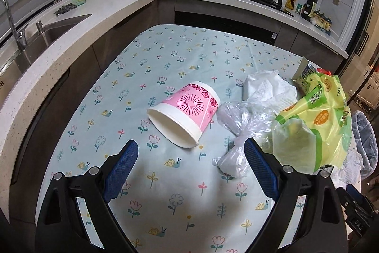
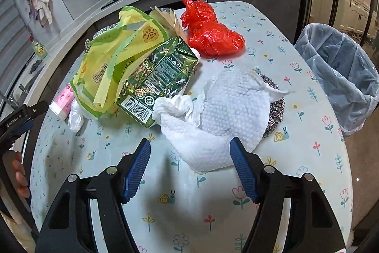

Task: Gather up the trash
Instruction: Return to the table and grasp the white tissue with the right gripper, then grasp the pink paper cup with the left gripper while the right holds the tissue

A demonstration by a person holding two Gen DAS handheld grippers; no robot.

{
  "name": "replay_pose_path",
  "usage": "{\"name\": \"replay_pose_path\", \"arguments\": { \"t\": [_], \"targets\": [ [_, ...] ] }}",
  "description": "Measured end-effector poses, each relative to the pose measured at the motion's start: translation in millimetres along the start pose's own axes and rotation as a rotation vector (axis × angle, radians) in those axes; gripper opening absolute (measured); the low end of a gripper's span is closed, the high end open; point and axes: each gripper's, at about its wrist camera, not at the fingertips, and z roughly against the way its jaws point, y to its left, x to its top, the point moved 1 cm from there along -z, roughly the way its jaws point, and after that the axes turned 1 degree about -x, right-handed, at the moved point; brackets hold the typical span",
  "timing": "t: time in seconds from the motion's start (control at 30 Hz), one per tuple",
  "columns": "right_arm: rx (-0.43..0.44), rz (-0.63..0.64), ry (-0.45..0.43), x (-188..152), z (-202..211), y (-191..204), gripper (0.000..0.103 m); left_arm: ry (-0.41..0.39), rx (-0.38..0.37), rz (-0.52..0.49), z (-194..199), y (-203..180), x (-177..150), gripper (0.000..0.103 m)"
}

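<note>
left gripper (image 1: 190,153): wide, empty, over desk (image 1: 165,51)
right gripper (image 2: 190,151): wide, empty, at paper towel (image 2: 227,106)
carton (image 2: 156,82): "GOLD AWARD" readable, barcode partly covered
yellow bag (image 2: 111,63): print unreadable
bin (image 2: 341,72): beside desk, cut off

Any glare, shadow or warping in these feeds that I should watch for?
Left wrist view: counter edges bow from fisheye, and the tongs shade the tablecloth below them. Right wrist view: sharp centre, stretched rim around the bin; sheen on the red bag.
</note>
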Motion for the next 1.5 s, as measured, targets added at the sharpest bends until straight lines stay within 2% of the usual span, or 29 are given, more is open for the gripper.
{"name": "replay_pose_path", "arguments": {
  "t": [0.27, 0.4, 0.47, 0.5, 0.53, 0.73, 0.87, 1.03, 1.5],
  "targets": [
    [-0.026, 0.014, 0.014, 4.0, -16.9, 3.2, 0.053, 0.028, 0.006, 0.050, -21.8, 19.1, 6.3, 0.087],
    [-0.032, 0.024, 0.023, 3.8, -23.1, 3.9, 0.037, 0.033, 0.004, 0.050, -32.1, 23.6, 8.2, 0.081],
    [-0.028, 0.028, 0.029, 5.4, -24.5, 4.2, 0.026, 0.039, -0.006, 0.046, -35.4, 22.7, 8.7, 0.072],
    [-0.019, 0.029, 0.032, 6.6, -25.0, 3.7, 0.018, 0.043, -0.012, 0.042, -37.4, 21.7, 9.5, 0.070],
    [-0.014, 0.028, 0.033, 7.6, -24.5, 4.1, 0.015, 0.044, -0.015, 0.039, -38.7, 20.1, 9.5, 0.067],
    [0.017, 0.051, -0.002, 14.6, -8.3, 13.4, 0.011, 0.064, -0.050, 0.030, -43.2, 14.6, 8.7, 0.027],
    [0.038, 0.057, -0.038, 21.3, 6.0, 18.9, 0.011, 0.054, -0.053, 0.026, -36.1, 13.2, 8.5, 0.014],
    [0.062, 0.059, -0.095, 31.5, 27.9, 20.5, 0.011, 0.008, -0.056, 0.009, -13.8, 6.8, 13.6, 0.007],
    [0.098, 0.005, -0.258, 52.1, 90.6, -5.7, 0.011, -0.131, -0.179, -0.055, 65.9, -38.6, 37.2, 0.005]
  ]
}}
